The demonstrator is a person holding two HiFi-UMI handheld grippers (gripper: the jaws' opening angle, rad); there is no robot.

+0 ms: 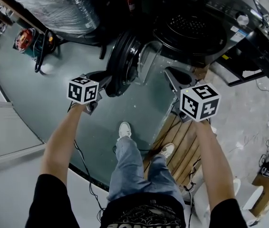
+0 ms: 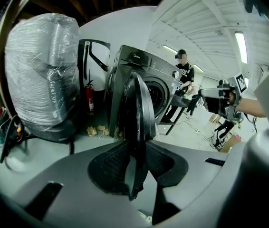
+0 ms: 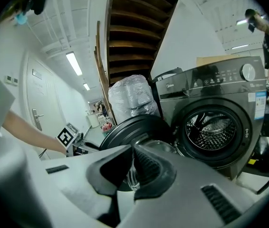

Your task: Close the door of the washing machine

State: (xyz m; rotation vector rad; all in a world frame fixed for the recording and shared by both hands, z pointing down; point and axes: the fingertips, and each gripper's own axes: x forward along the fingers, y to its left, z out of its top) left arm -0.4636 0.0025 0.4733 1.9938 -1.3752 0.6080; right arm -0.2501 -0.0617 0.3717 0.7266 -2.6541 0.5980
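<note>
The dark washing machine point(image 1: 229, 13) stands at the top of the head view with its drum point(image 3: 213, 127) uncovered. Its round door point(image 1: 125, 61) is swung out and shows edge-on. My left gripper point(image 1: 107, 85) is shut on the door's rim point(image 2: 141, 103), the pads pressing on both of its sides. My right gripper point(image 1: 175, 77) hangs just right of the door, in front of the drum opening. Its jaws point(image 3: 135, 165) stand together with nothing between them, and the door's inner face point(image 3: 129, 125) lies beyond them.
A big plastic-wrapped bundle point(image 1: 58, 6) stands left of the machine, with a red fire extinguisher point(image 2: 90, 99) beside it. A wooden pallet point(image 1: 182, 146) lies under my right foot. Another person point(image 2: 184, 77) stands past the machine. Cables trail over the floor at right.
</note>
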